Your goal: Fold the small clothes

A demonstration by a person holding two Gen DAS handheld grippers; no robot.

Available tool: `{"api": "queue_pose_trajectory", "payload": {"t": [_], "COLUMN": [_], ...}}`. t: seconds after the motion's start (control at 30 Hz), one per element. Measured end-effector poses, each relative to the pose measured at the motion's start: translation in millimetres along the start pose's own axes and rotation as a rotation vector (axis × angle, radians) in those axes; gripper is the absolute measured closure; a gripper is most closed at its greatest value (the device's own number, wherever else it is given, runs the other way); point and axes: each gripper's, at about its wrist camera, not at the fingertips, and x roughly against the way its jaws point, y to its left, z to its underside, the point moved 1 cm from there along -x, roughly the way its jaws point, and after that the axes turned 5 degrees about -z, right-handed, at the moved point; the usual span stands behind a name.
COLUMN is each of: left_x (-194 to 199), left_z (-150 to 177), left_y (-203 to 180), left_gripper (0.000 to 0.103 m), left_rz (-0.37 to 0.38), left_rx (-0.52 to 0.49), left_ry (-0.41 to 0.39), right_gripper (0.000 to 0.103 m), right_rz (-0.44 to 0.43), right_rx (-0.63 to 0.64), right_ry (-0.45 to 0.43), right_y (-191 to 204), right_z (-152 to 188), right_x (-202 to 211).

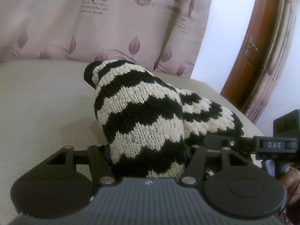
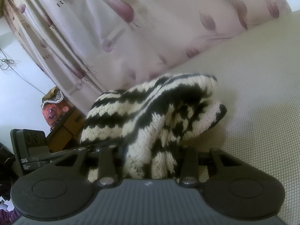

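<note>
A black-and-cream zigzag knitted garment point(image 1: 142, 112) is bunched in a heap over the beige padded surface point(image 1: 46, 103). My left gripper point(image 1: 148, 150) is shut on a thick fold of it, and the knit hides the fingertips. My right gripper point(image 1: 262, 144) reaches into the same heap from the right. In the right wrist view the garment point(image 2: 150, 108) fills the gap of my right gripper point(image 2: 151, 153), which is shut on it. My left gripper point(image 2: 56, 155) lies close at the left, against the knit.
A pink leaf-print curtain point(image 1: 93, 28) hangs behind the padded surface point(image 2: 253, 103). A brown wooden door point(image 1: 262, 37) stands at the right. Cardboard boxes and a patterned bag point(image 2: 61, 123) sit off the left edge. A hand point(image 1: 292, 183) grips the right handle.
</note>
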Motion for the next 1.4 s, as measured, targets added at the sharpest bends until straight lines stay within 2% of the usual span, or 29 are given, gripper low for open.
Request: {"api": "queue_pose_trajectory", "payload": {"t": [0.23, 0.47, 0.57, 0.63, 0.7, 0.8, 0.97, 1.2, 1.4], "left_x": [-6.0, -25.4, -30.2, -32.1, -32.4, -32.6, -26.7, -13.1, 4.0], "left_z": [-0.5, 8.9, 12.3, 15.0, 16.6, 19.1, 24.9, 24.5, 24.0], "left_y": [3.6, 17.8, 26.5, 28.2, 26.8, 26.4, 23.2, 2.0, -16.0], "left_gripper": [0.041, 0.037, 0.025, 0.007, 0.004, 0.0, 0.0, 0.0, 0.0], "left_rz": [-0.001, -0.012, -0.018, -0.064, -0.088, -0.106, -0.13, -0.255, -0.369], "left_rx": [0.007, 0.033, 0.048, 0.03, 0.006, 0.015, 0.015, -0.103, -0.163], "left_ry": [0.012, 0.049, 0.046, 0.02, -0.003, -0.019, -0.071, -0.16, -0.252], "right_gripper": [0.065, 0.065, 0.065, 0.062, 0.054, 0.054, 0.047, 0.046, 0.042], "right_rz": [0.009, 0.028, 0.036, 0.035, 0.057, 0.068, 0.136, 0.233, 0.278], "right_rx": [-0.001, -0.037, -0.06, -0.092, -0.074, -0.059, 0.031, 0.181, 0.239], "right_ry": [0.002, 0.026, 0.036, 0.037, 0.036, 0.022, 0.01, -0.031, -0.132], "right_y": [-0.4, -21.0, -34.0, -42.3, -43.6, -43.4, -26.8, 4.2, 25.0], "right_z": [0.8, 7.4, 11.8, 15.2, 19.2, 22.7, 24.3, 30.0, 40.9], "right_x": [-8.0, -20.6, -23.0, -23.4, -24.8, -24.3, -24.2, -14.4, 10.1]}}
